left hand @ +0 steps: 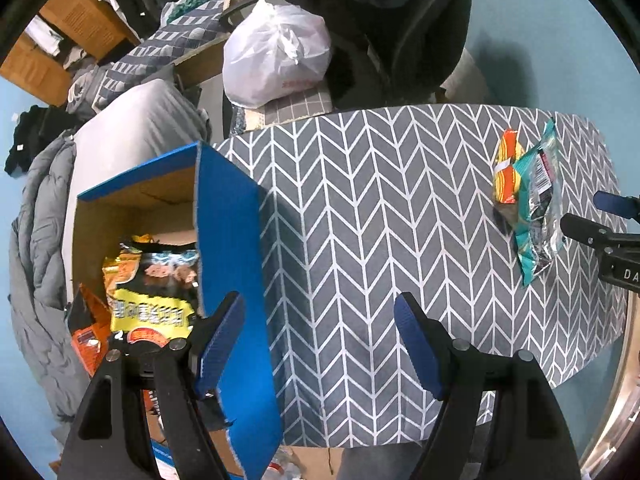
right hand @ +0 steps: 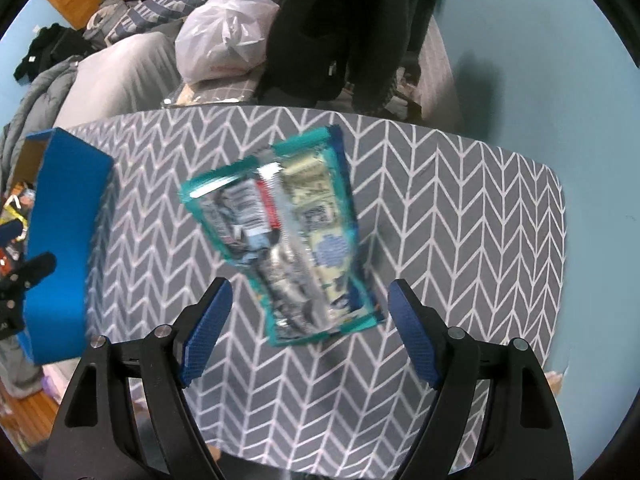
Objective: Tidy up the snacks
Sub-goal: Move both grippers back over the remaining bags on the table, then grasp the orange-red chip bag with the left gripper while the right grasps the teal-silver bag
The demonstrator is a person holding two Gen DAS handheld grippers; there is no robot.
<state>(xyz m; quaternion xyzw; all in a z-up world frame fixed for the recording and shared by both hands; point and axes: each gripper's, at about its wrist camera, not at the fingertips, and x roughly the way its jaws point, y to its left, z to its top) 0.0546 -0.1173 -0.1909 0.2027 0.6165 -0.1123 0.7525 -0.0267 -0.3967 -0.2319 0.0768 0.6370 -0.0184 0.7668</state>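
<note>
Right gripper, jaws apart and empty, above a teal snack packet lying flat on the chevron tablecloth; bare cloth lies on both sides. Left gripper, jaws apart and empty, straddles the blue box wall at the table's edge. Snack bags lie inside the box. An orange packet touches the teal one, ahead and right.

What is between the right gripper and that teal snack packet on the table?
Nothing visible. The right gripper hangs open right above the teal packet, which lies flat on the table. An orange packet is tucked partly under it on the far side, away from the fingers.
</note>
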